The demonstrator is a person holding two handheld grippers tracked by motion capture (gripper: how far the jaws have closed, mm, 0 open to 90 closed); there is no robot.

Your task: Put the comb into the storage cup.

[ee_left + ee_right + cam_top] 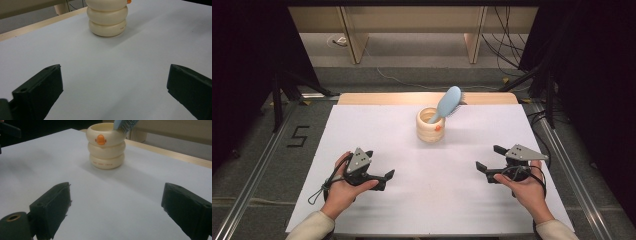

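Observation:
A cream ribbed cup (430, 126) with a small orange mark stands upright at the middle back of the white table top. A light blue hairbrush (447, 103) stands in it handle down, leaning to the right, bristles facing right. My left gripper (381, 169) rests near the front left, open with nothing between its jaws, aimed at the cup (107, 18). My right gripper (490, 158) sits at the front right, also open and empty, and its view takes in the cup (106, 146) and the brush's bristles (125, 124).
The white sheet (377, 140) covers the table, with a wooden strip (362, 98) along its far edge. Beyond stand wooden furniture legs and loose cables on the floor. Metal rails run along both sides of the table.

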